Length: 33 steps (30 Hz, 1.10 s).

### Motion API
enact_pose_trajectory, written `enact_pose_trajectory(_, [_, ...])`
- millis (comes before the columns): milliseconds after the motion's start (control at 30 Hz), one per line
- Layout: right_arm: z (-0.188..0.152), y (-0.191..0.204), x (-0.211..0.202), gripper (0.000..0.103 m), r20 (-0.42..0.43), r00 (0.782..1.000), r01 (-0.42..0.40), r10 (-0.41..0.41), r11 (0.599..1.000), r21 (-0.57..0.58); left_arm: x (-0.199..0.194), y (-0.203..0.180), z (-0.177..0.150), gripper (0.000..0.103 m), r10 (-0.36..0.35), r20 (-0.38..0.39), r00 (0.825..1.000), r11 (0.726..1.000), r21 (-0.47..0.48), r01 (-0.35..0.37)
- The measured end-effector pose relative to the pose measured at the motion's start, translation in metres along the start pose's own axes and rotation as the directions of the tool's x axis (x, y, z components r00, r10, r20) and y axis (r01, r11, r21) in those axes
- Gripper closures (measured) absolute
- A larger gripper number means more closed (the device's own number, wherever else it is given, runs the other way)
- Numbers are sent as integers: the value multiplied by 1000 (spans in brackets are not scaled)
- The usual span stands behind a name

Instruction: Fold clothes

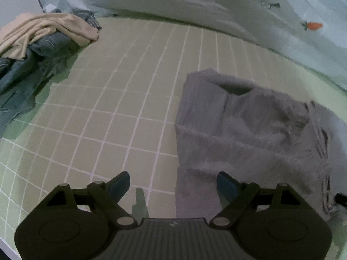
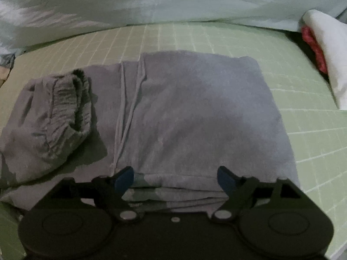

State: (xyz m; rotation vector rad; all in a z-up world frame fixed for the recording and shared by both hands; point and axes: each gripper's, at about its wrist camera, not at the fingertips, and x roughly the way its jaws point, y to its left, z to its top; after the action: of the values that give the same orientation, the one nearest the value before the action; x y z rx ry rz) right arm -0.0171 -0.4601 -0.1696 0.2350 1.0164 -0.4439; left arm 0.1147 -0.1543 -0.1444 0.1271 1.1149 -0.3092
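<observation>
A: Two views; start with the left wrist one. What is under the left gripper (image 1: pixel 173 184)?

B: Its jaws stand spread with nothing between them, hanging over a green checked sheet (image 1: pixel 130 86); the grey trousers (image 1: pixel 238 130) lie folded to the right, their near edge reaching under the right-hand finger; a heap of clothes (image 1: pixel 39 43), beige on top of blue denim, sits at the far left, well apart.

A: Any box or basket? Any writing?

B: I see no container holding anything, and no label I can read; the pale quilt (image 1: pixel 216 10) behind has a small orange carrot print (image 1: pixel 314 25).

A: And the right wrist view?

B: The right gripper (image 2: pixel 175 177) has jaws spread too, pinching nothing, just over the near edge of the grey trousers (image 2: pixel 195 108); their elastic waistband (image 2: pixel 69 106) is bunched at the left; white and red cloth (image 2: pixel 325 54) lies at the far right.
</observation>
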Motion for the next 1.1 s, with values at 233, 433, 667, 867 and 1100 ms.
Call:
enact_pose_trajectory(233, [4,2,-19,17,-9,998,63,-63,996,55,15,2,-2,16,-40,-19,999,999,18,41])
enact_pose_trajectory(433, [0,-1,-32,16,-18,994,105,-104,988,114,25,-7,-3,19,-79,-19,997,994,72,80])
enact_pose_trajectory(667, [-14,-9,-45,16,-19,993,122,-121,972,200,26,-12,0,48,-131,30,991,983,136,126])
enact_pose_trajectory(867, [-28,-24,-49,16,-35,992,128,-124,962,241,24,-11,11,91,-213,19,977,977,31,212])
enact_pose_trajectory(1100, [-38,-70,-44,16,-26,997,82,-78,957,278,-22,-48,23,93,-218,152,964,976,17,218])
